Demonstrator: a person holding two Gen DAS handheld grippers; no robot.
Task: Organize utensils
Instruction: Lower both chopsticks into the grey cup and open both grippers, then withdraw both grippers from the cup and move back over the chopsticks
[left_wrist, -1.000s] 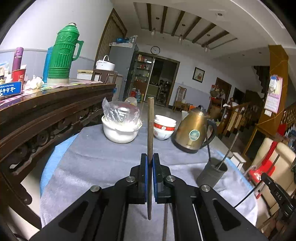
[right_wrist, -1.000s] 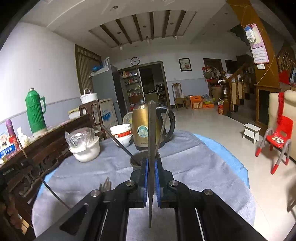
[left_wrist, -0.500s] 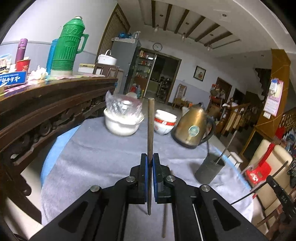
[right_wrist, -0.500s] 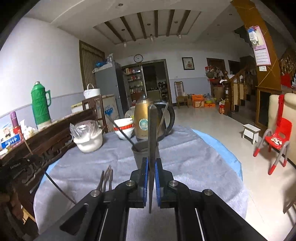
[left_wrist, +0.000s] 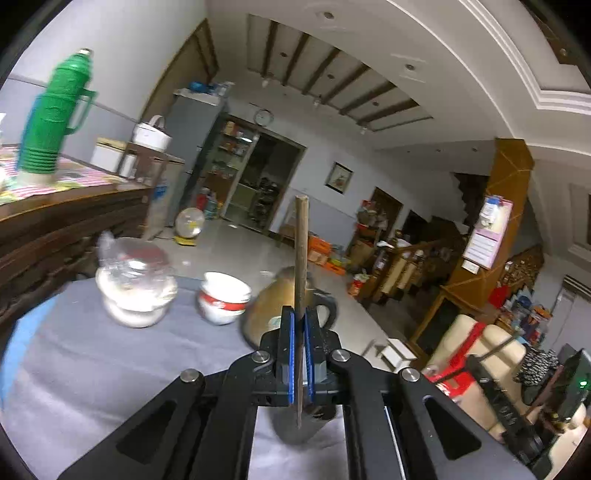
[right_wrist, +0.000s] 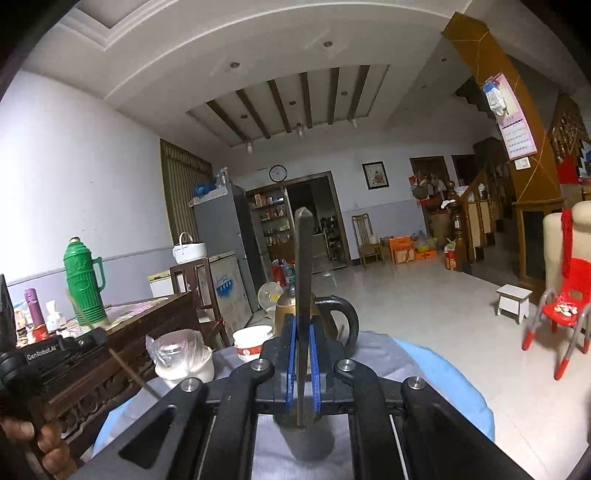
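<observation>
Both grippers, left (left_wrist: 299, 354) and right (right_wrist: 303, 354), clench upright chopsticks (left_wrist: 301, 258) above the cup (left_wrist: 295, 424) below the fingers; thin sticks could pivot and miss its mouth.

A brass kettle (left_wrist: 273, 314), a red-and-white bowl (left_wrist: 222, 301) and a bag-covered white bowl (left_wrist: 136, 291) stand on the grey-clothed surface (left_wrist: 92, 362); a green thermos (left_wrist: 51, 118) tops the wooden sideboard (left_wrist: 74, 218).
</observation>
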